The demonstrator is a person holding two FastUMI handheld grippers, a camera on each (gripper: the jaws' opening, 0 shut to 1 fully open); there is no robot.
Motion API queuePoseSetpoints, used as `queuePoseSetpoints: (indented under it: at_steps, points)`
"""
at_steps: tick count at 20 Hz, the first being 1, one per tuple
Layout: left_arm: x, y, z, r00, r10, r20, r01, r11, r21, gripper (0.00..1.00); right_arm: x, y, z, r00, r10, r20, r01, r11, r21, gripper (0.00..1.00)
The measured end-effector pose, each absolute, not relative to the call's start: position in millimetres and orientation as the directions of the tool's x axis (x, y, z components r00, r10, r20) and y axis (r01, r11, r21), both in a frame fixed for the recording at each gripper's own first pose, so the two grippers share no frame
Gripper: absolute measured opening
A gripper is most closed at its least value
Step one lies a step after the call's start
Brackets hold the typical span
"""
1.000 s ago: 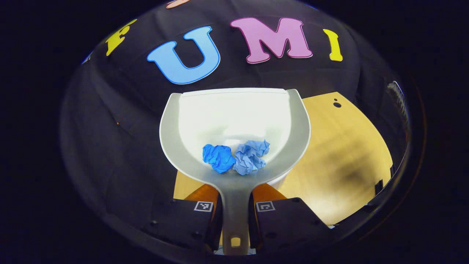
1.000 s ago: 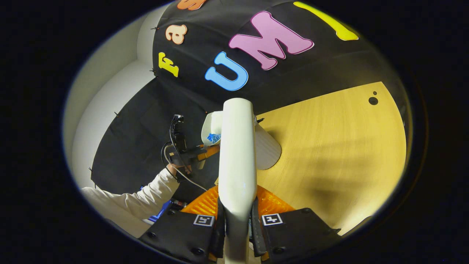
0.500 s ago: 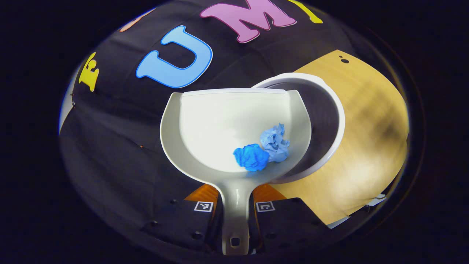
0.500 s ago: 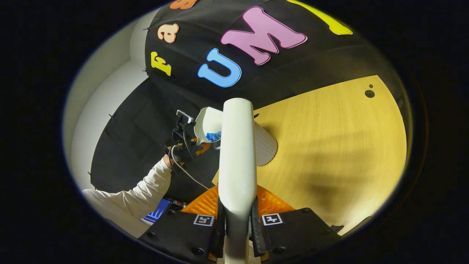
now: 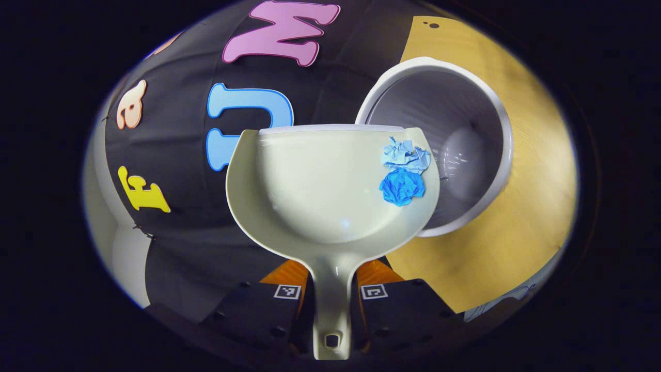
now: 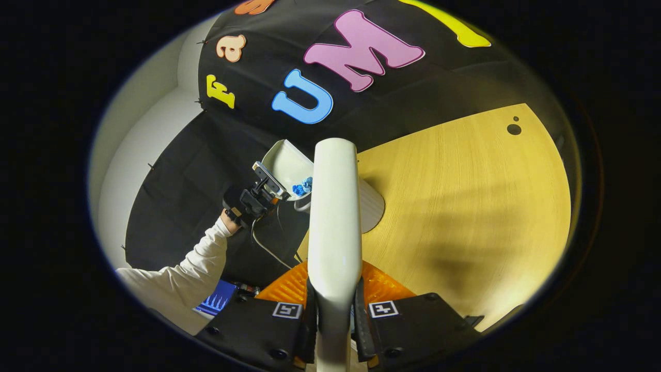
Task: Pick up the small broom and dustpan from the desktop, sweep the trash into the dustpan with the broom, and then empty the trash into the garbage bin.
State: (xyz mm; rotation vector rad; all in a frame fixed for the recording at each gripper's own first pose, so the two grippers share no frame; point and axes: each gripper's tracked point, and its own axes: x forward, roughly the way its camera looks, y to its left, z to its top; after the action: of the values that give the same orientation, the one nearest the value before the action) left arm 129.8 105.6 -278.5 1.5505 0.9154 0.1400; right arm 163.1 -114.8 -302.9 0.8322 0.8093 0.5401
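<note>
The dustpan [image 5: 320, 191] hangs tilted over the rim of the garbage bin [image 5: 496, 124], which stands on the wooden counter [image 5: 537, 206]. My left tongs [image 5: 330, 305] are clamped on its handle. Two crumpled blue paper balls [image 5: 404, 173] lie against the pan's right wall, next to the bin's mouth. My right tongs [image 6: 334, 315] pinch the broom [image 6: 334, 217] upright above the counter.

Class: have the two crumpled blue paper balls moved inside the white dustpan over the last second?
Yes. The paper balls slid from beside the handle to the white dustpan's right wall.
</note>
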Motion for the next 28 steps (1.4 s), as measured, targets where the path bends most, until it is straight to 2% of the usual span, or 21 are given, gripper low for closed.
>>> queuePoseSetpoints:
  at_steps: [6, 11, 17, 20, 22, 23, 26, 28]
  points:
    - [127.0, 124.3, -287.9, 0.682, 0.587, -0.436, 0.431, 0.159, 0.888, 0.26, 165.4, -113.8, -301.8, 0.584, 0.699, -0.413, -0.111, 0.573, 0.812, 0.33]
    - [129.8, 123.2, -275.5, 0.711, 0.622, -0.328, 0.438, -0.026, 0.898, 0.26, 158.9, -112.5, -302.9, 0.579, 0.704, -0.411, -0.117, 0.571, 0.813, 0.33]
    - [136.9, 130.8, -254.9, 0.777, 0.589, -0.221, 0.418, -0.220, 0.882, 0.26, 153.8, -112.4, -303.3, 0.573, 0.707, -0.415, -0.120, 0.573, 0.810, 0.33]
    - [138.6, 120.1, -254.7, 0.793, 0.570, -0.215, 0.405, -0.229, 0.885, 0.26, 153.3, -113.4, -302.9, 0.577, 0.702, -0.417, -0.121, 0.578, 0.807, 0.32]
    - [139.2, 113.9, -254.2, 0.801, 0.552, -0.230, 0.389, -0.189, 0.902, 0.26, 152.1, -116.6, -305.3, 0.580, 0.694, -0.426, -0.116, 0.588, 0.800, 0.32]
    - [137.3, 109.2, -257.9, 0.798, 0.544, -0.258, 0.384, -0.129, 0.914, 0.26, 152.2, -118.2, -307.5, 0.584, 0.687, -0.432, -0.110, 0.595, 0.796, 0.33]
    - [129.6, 79.2, -265.9, 0.789, 0.504, -0.352, 0.347, 0.108, 0.932, 0.26, 156.6, -124.8, -313.3, 0.600, 0.658, -0.456, -0.087, 0.620, 0.780, 0.33]
    - [110.7, 44.6, -274.0, 0.787, 0.433, -0.439, 0.332, 0.301, 0.894, 0.26, 162.3, -126.9, -319.2, 0.609, 0.632, -0.480, -0.066, 0.643, 0.763, 0.33]
